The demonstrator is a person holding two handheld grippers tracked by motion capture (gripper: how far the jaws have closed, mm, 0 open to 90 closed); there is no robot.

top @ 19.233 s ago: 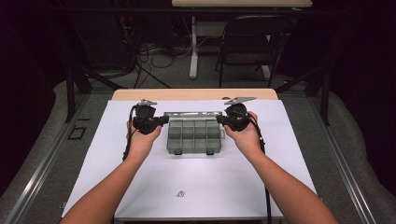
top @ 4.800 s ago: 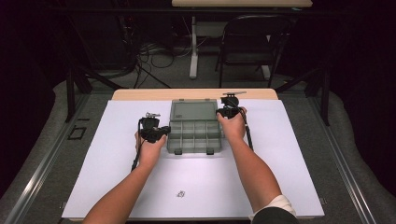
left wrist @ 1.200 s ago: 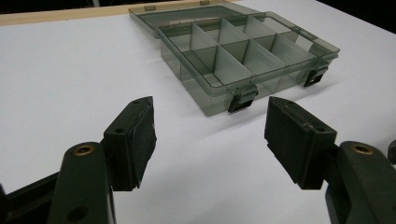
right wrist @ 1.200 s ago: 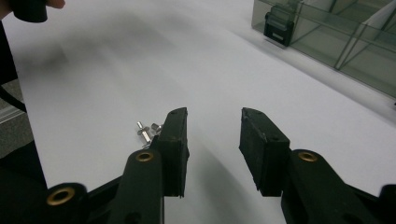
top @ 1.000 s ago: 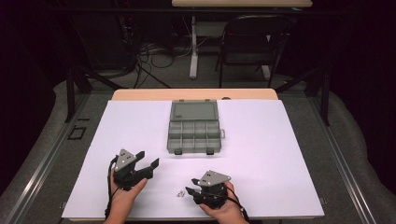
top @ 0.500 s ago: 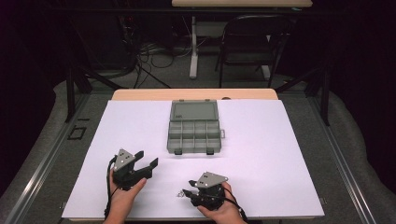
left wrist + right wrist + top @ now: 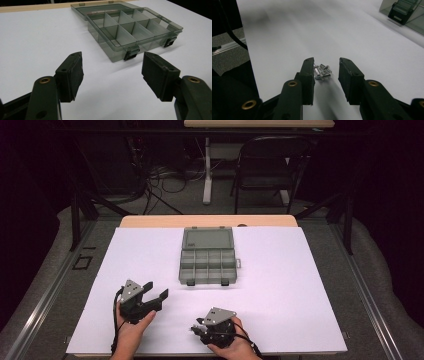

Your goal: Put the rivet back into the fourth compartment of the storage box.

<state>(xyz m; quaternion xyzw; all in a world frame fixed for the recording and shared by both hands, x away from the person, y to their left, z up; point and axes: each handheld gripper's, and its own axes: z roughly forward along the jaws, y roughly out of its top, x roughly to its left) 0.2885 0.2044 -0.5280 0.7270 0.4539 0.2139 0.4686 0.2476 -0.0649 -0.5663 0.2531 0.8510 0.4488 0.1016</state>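
A: Two hand-held grippers are down at your edge of the desk (image 7: 280, 265). What's hard to read?

B: The screws (image 7: 322, 72) mostly. In the right gripper view they're a small shiny pile, a few short pieces overlapping, count unclear. In the high view your right hand-held gripper (image 7: 196, 330) covers that spot. Your right hand is cut off by the bottom edge there.

A: Right hand-held gripper (image 7: 325, 68) state?

B: Released. Jaws have just been closing and the screws lie between the tips, close against the left pad, but I can't tell that either pad presses on them. Nothing lifted.

A: Left one?

B: Your left hand-held gripper (image 7: 155, 291) is wide open with nothing between the jaws, aimed at the organizer box (image 7: 130, 30).

A: Change from a second ago?

B: Right gripper edged a little left, over the screws, which showed on the paper just beside its tips before. Left gripper hasn't moved. Box is in the same place, lid still open and lying flat behind it.

A: Orientation?

B: Screws lie flat at mixed angles, no common axis I can make out. The box's long side runs left to right in the high view, latches facing you. It sits well apart from the screws, farther up the desk.
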